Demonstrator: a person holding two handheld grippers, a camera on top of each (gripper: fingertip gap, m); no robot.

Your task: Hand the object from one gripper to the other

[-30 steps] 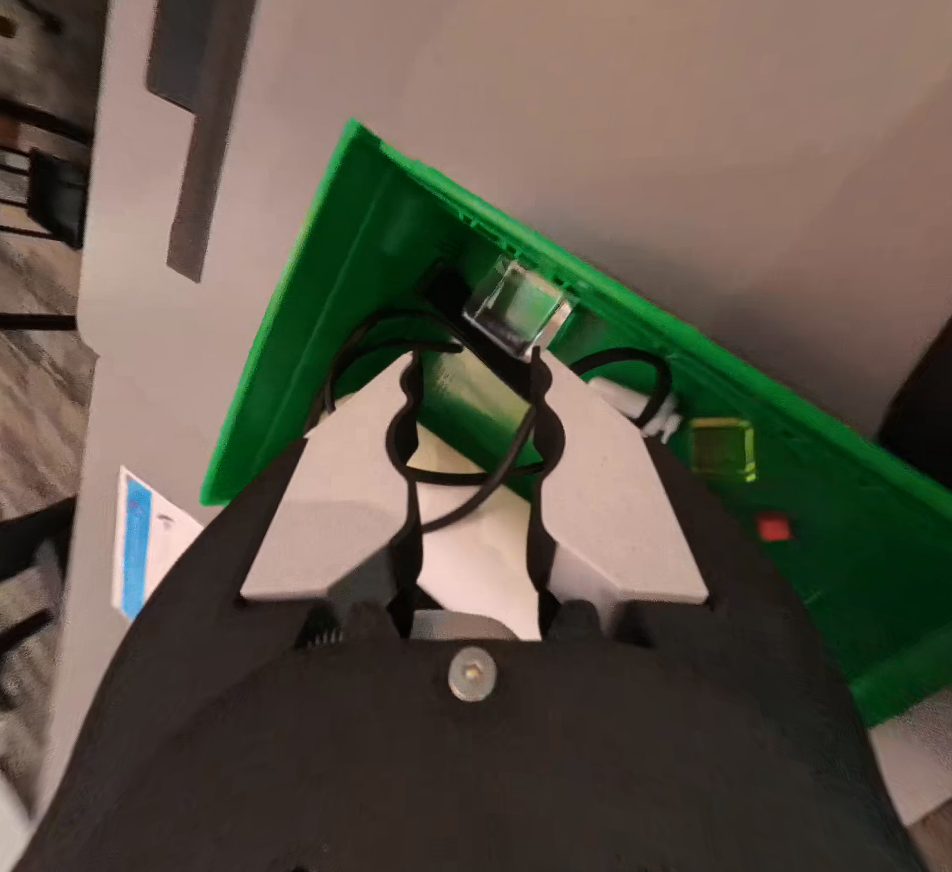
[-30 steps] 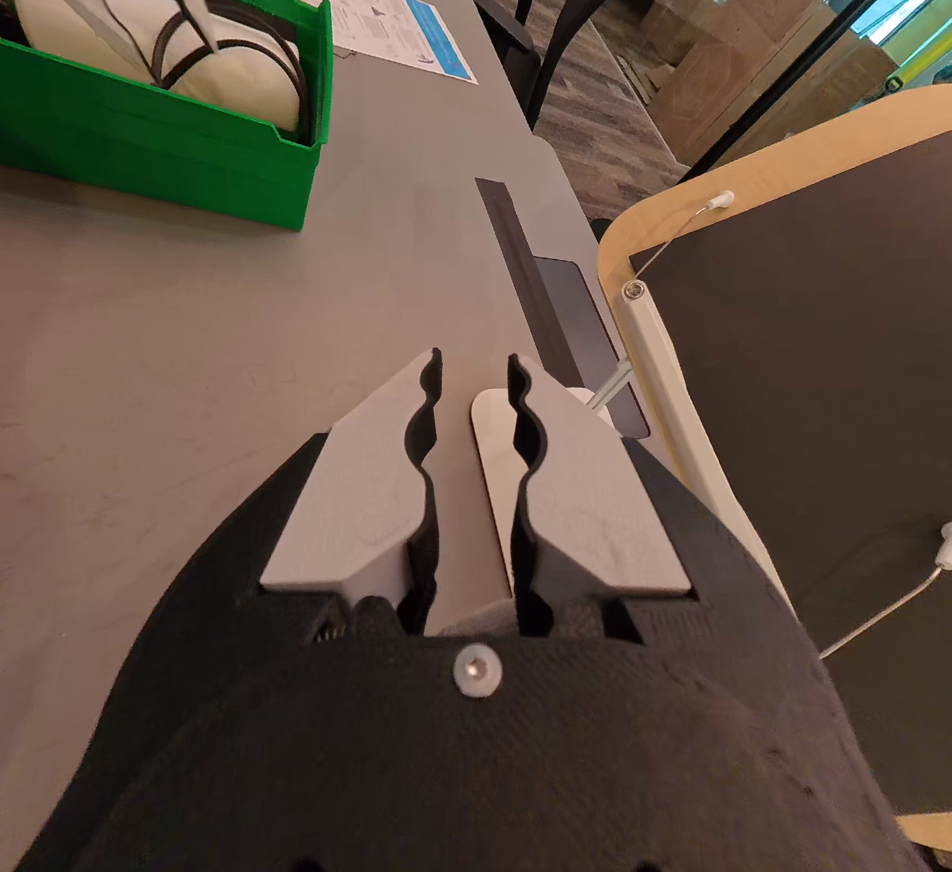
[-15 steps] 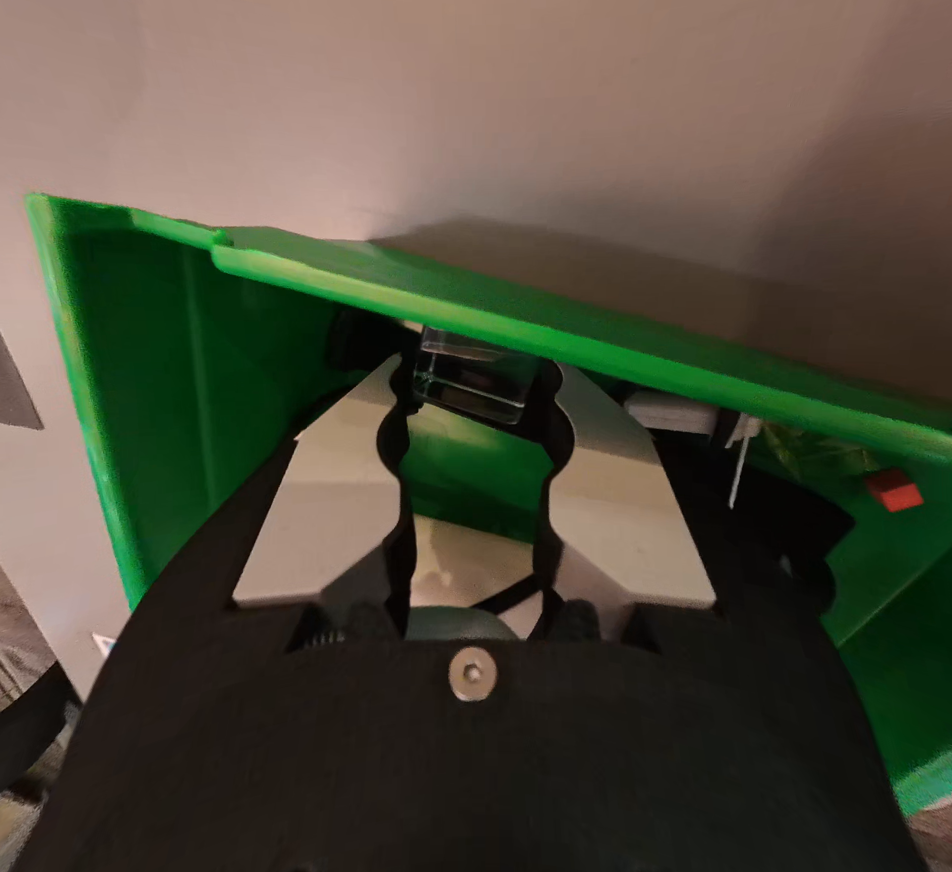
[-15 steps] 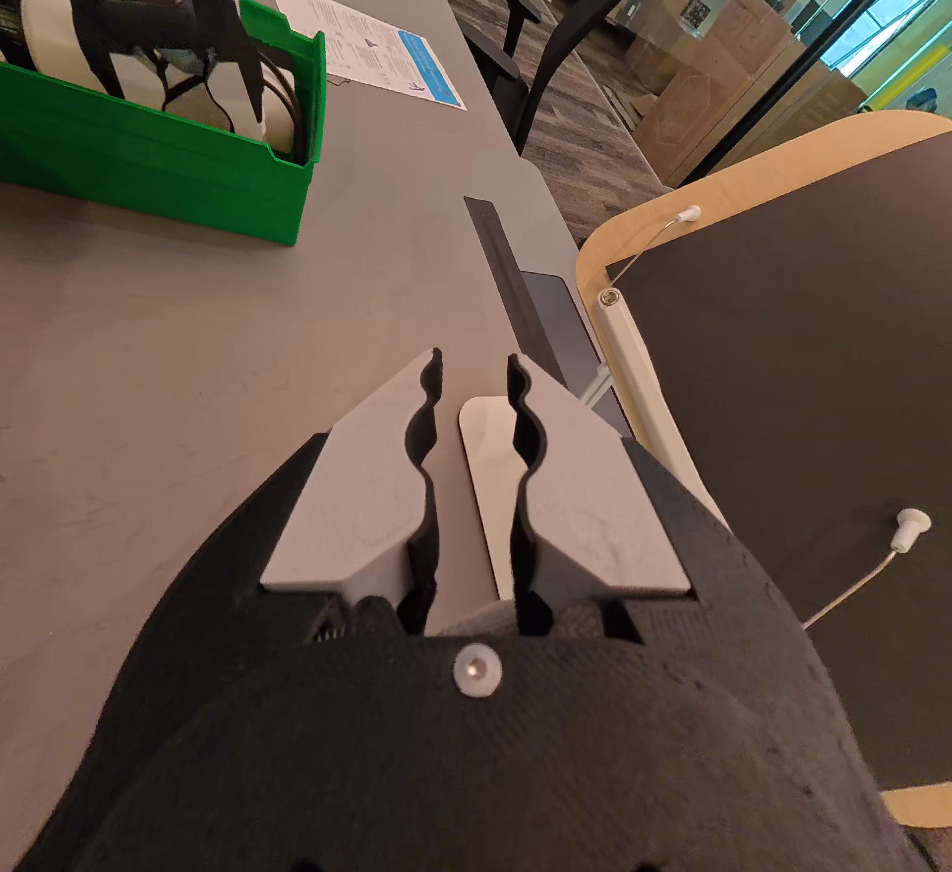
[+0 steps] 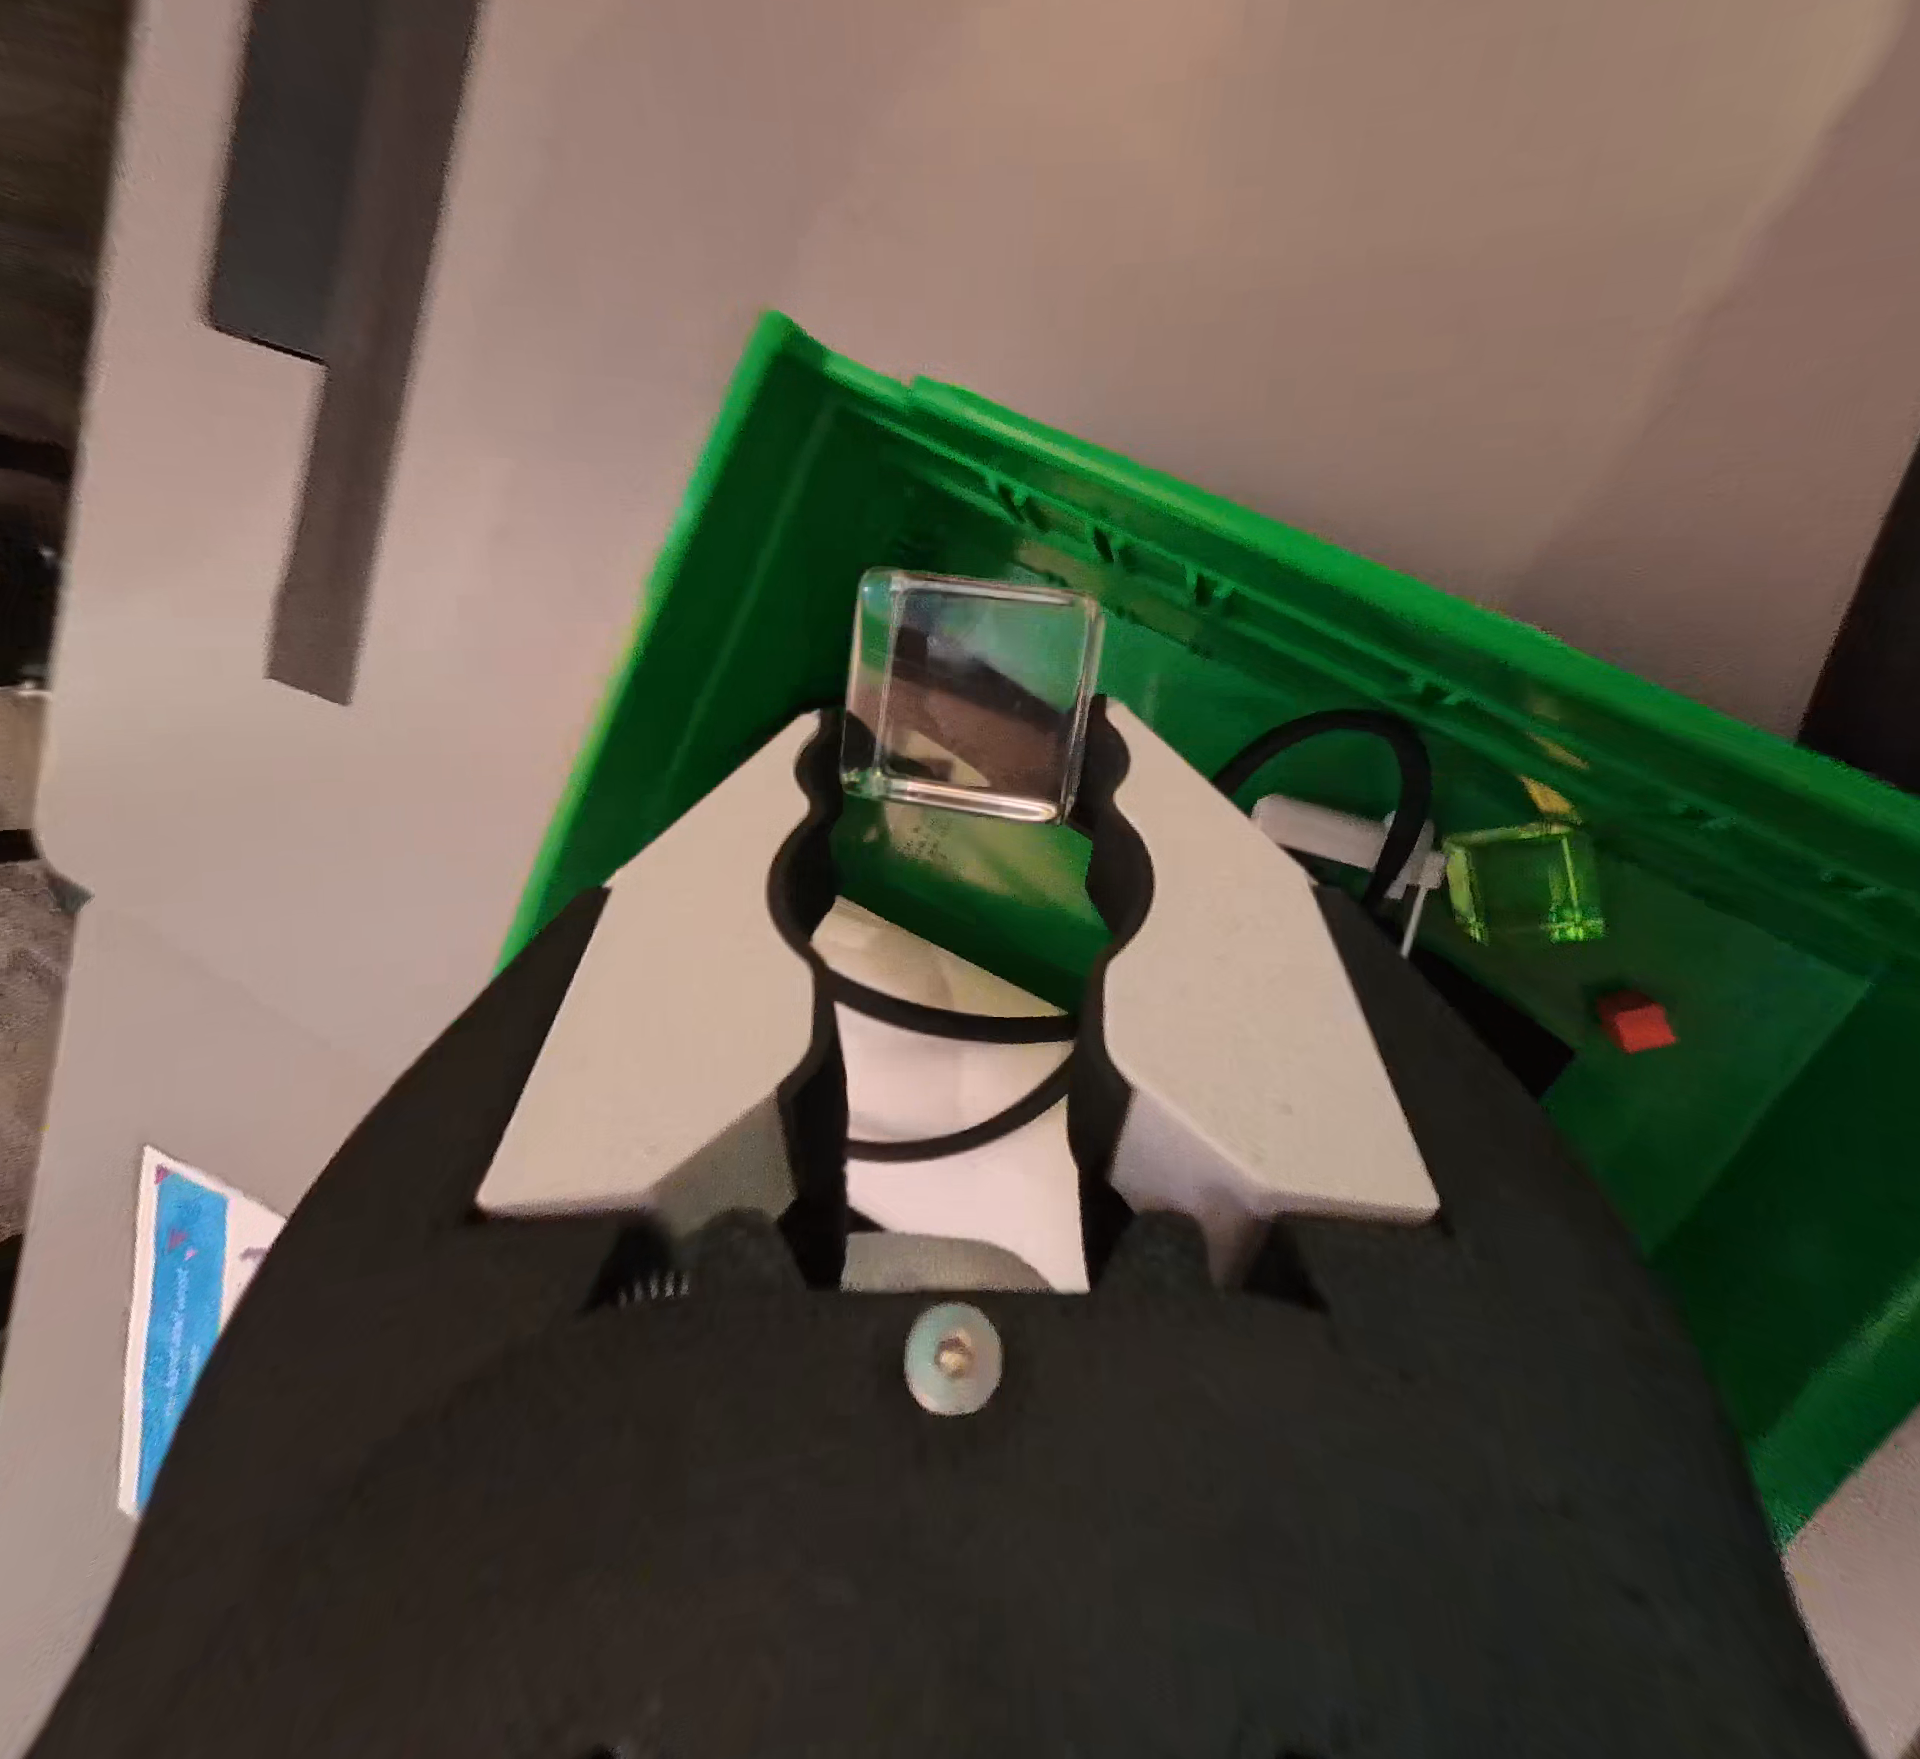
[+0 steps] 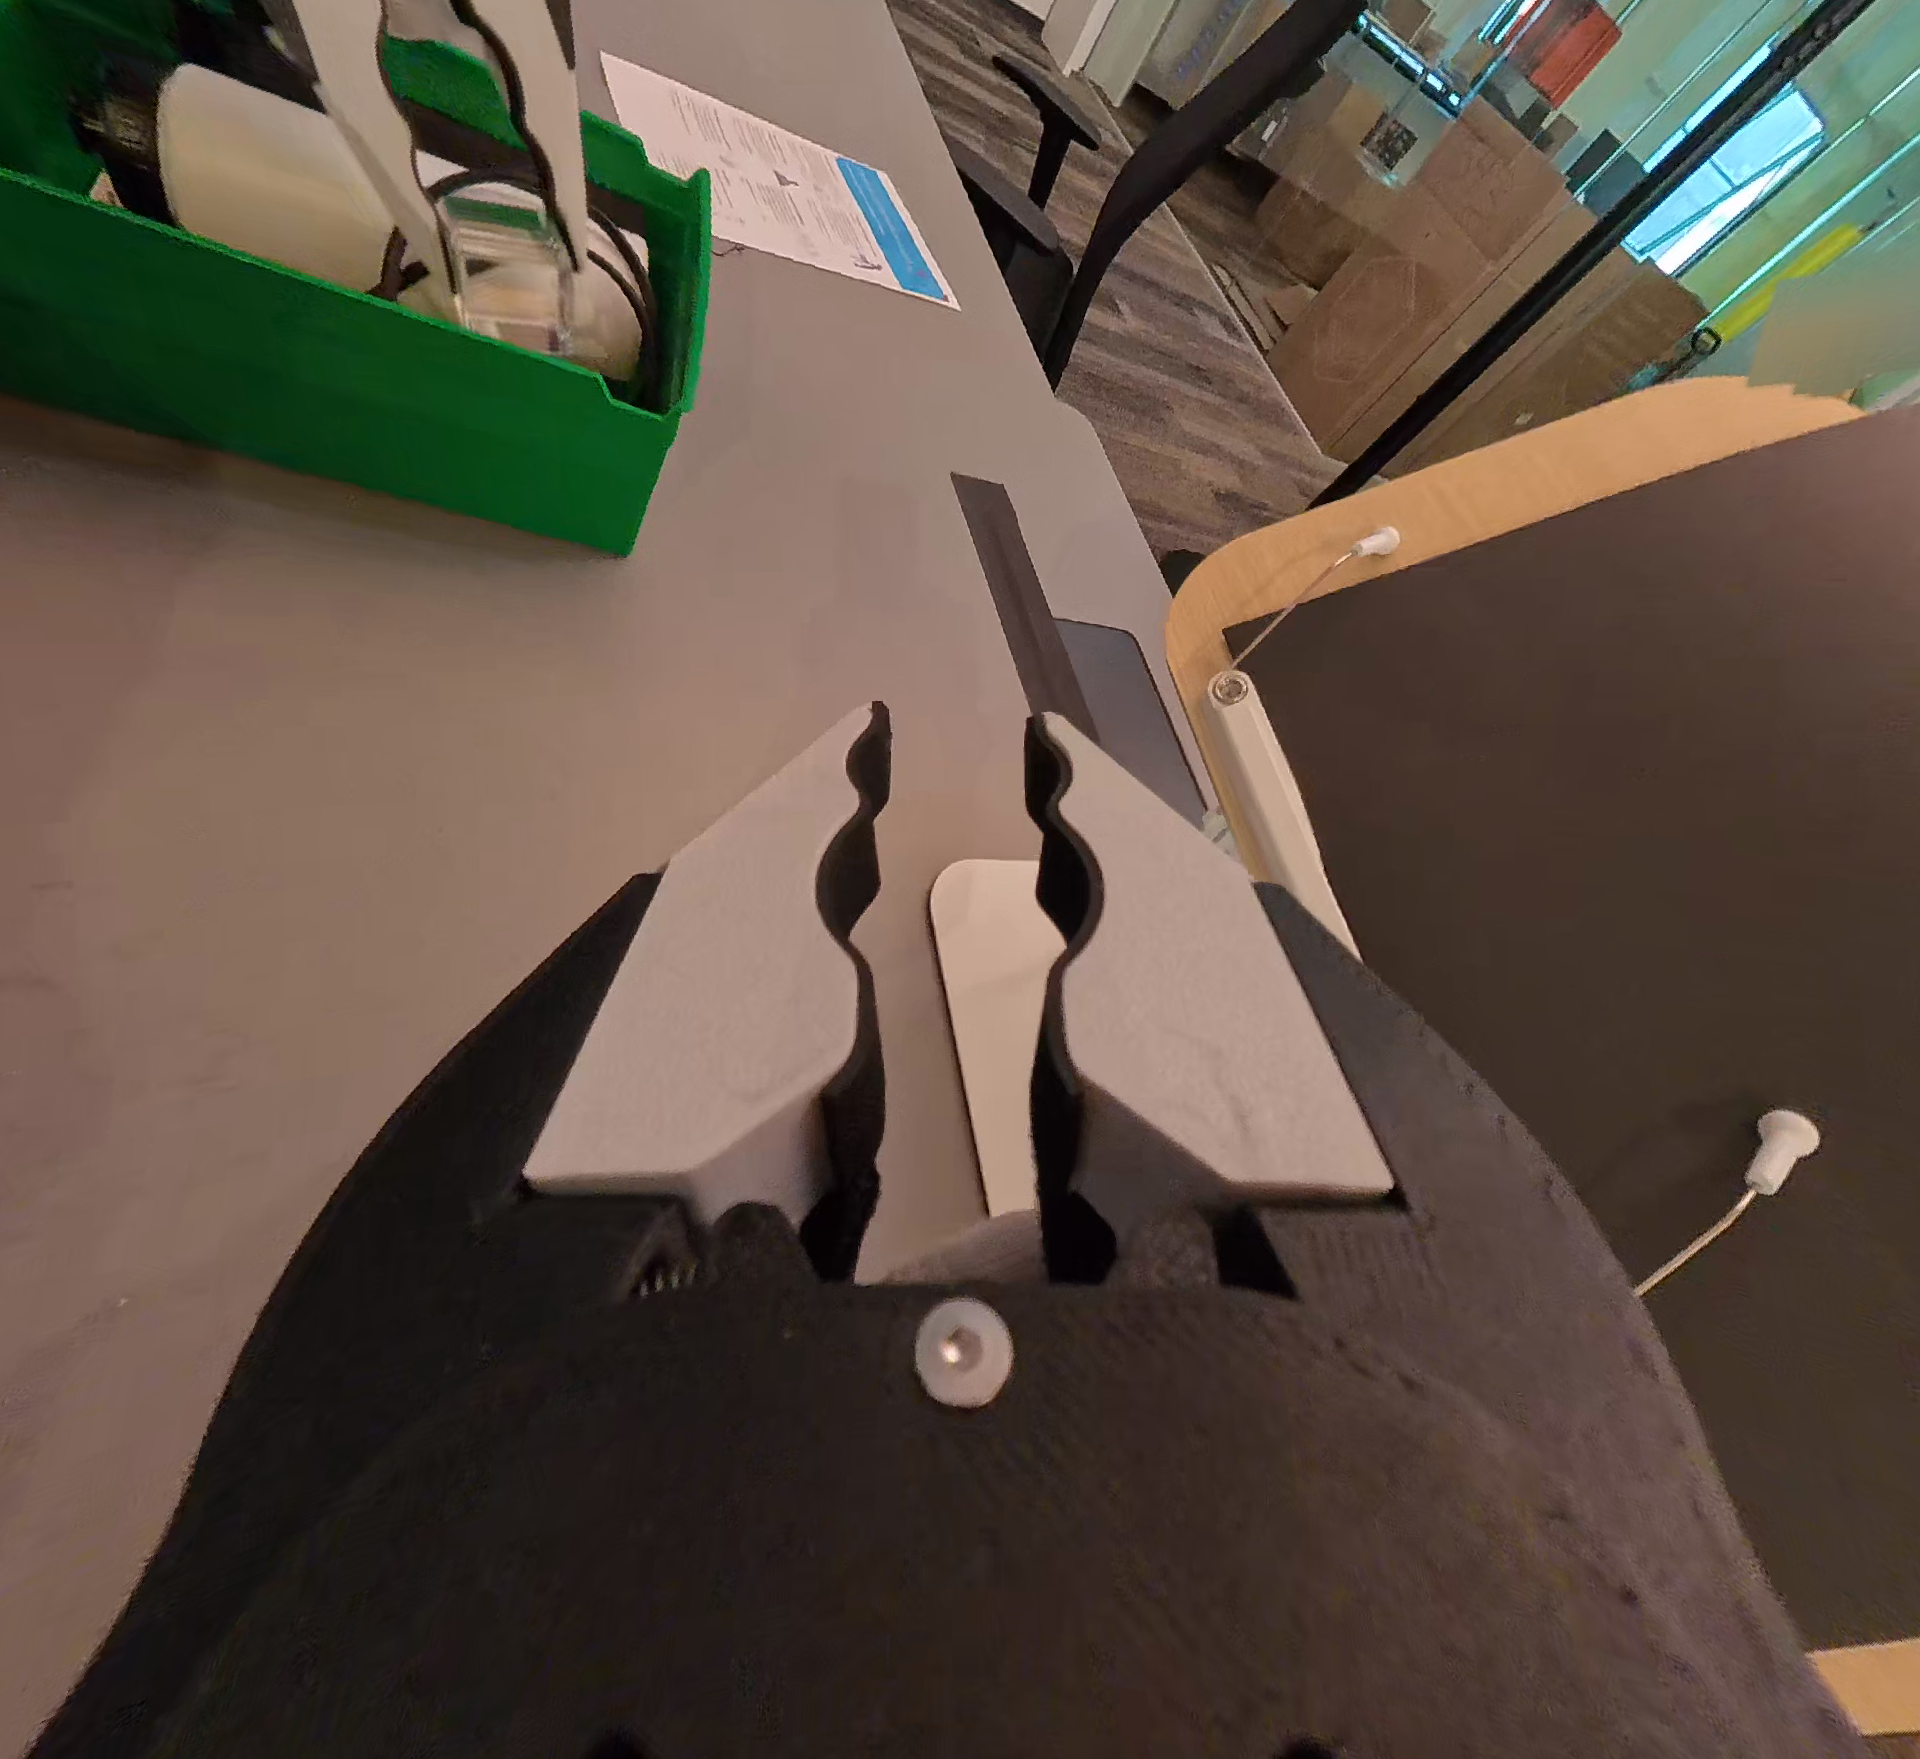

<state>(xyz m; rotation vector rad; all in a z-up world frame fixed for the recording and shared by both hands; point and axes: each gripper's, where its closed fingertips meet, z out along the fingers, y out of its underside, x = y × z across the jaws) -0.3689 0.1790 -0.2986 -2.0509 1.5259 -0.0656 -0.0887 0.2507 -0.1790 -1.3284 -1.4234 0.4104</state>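
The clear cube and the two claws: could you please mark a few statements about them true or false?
1. The left claw grips the clear cube. True.
2. The right claw holds a red block. False: it is open and empty.
3. A yellow-green cube lies in the green bin. True.
4. The green bin sits on the floor. False: it stands on the grey table.

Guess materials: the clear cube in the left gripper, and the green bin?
Clear cube: likely acrylic or glass, polished; fully see-through, bright glossy edges. The pictures cannot settle which. Green bin: looks like moulded plastic, satin; uniform colour, ribbed rim, soft sheen. Left gripper is shut on the cube.
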